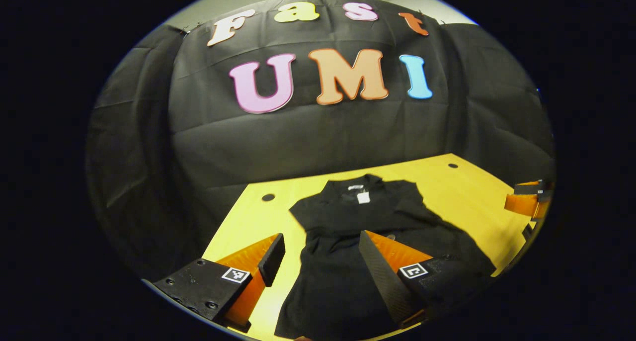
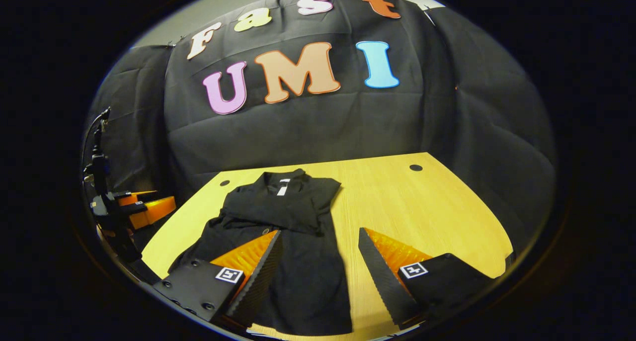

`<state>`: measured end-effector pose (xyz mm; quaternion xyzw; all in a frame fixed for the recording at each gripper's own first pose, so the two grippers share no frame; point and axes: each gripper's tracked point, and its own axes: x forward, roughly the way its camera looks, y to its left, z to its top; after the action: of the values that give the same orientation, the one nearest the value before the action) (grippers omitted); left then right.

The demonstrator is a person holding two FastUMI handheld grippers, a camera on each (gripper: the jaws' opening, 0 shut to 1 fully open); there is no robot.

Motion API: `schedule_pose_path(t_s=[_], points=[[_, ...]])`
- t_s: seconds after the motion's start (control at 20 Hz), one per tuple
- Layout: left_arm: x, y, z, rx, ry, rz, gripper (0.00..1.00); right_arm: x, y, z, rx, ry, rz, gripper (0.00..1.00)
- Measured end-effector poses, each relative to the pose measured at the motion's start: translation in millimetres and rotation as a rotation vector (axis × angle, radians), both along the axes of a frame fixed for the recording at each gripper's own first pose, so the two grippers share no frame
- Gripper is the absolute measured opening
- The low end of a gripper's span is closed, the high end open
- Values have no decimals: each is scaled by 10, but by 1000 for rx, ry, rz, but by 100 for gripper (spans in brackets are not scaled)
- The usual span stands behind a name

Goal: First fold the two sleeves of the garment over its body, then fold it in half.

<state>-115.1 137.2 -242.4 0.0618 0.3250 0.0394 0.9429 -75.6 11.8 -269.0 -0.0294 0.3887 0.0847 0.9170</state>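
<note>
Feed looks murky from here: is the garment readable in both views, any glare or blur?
Left gripper view: black garment sharp, folds hard to read, shadow over its right side, table edges bowed by fisheye. Right gripper view: garment sharp, mild sheen on table, no glare.

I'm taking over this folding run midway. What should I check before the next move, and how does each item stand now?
1. Both sleeves folded over the body of the black garment: ok, it looks narrow and sleeveless.
2. Fold in half: not yet done.
3. Left gripper jaws open, holding nothing: ok.
4. Right gripper jaws open, holding nothing: ok.
5. Garment fully on the table: ok at the collar; cannot tell at the hem.
</note>
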Motion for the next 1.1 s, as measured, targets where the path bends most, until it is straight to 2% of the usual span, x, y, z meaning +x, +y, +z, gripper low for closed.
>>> schedule_pose_path(t_s=[0.3,0.35,0.4,0.45,0.5,0.55,0.6,0.65,0.7,0.75,0.8,0.85,0.9,0.95,1.0,1.05,1.1], points=[[-776,325,-385,14,111,39,94,-499,-44,-276,-67,71,6,98],[-894,332,-492,13,136,40,94,-597,-93,-357,-83,91,2,94],[-1008,349,-583,12,161,45,94,-711,-146,-437,-98,116,-4,98],[-1117,360,-664,8,186,47,94,-828,-203,-520,-113,141,-9,98],[-1226,367,-754,5,207,52,94,-915,-258,-608,-127,165,-11,94],[-1322,393,-850,5,227,59,94,-1023,-311,-702,-144,197,-13,98],[-1421,412,-931,4,249,65,94,-1142,-364,-812,-158,225,-16,94],[-1520,430,-997,0,267,73,94,-1223,-411,-905,-167,253,-19,99],[-1598,435,-1078,-6,287,78,94,-1296,-439,-989,-176,278,-23,94],[-1684,449,-1152,-8,312,83,94,-1344,-450,-1054,-182,298,-24,94],[-1737,451,-1231,-13,332,85,94,-1376,-460,-1124,-189,315,-21,99],[-1774,436,-1290,-23,342,87,95,-1401,-471,-1162,-198,326,-13,99],[-1818,427,-1339,-31,357,92,95,-1435,-473,-1202,-207,335,-6,94],[-1821,402,-1341,-42,343,99,94,-1465,-482,-1241,-212,347,0,98],[-1759,407,-1316,-41,316,98,96,-1497,-492,-1281,-212,358,-1,94],[-1809,407,-1370,-48,330,103,95,-1533,-499,-1300,-209,374,-1,99],[-1784,404,-1365,-58,309,106,94,-1533,-493,-1304,-200,372,-7,94]])
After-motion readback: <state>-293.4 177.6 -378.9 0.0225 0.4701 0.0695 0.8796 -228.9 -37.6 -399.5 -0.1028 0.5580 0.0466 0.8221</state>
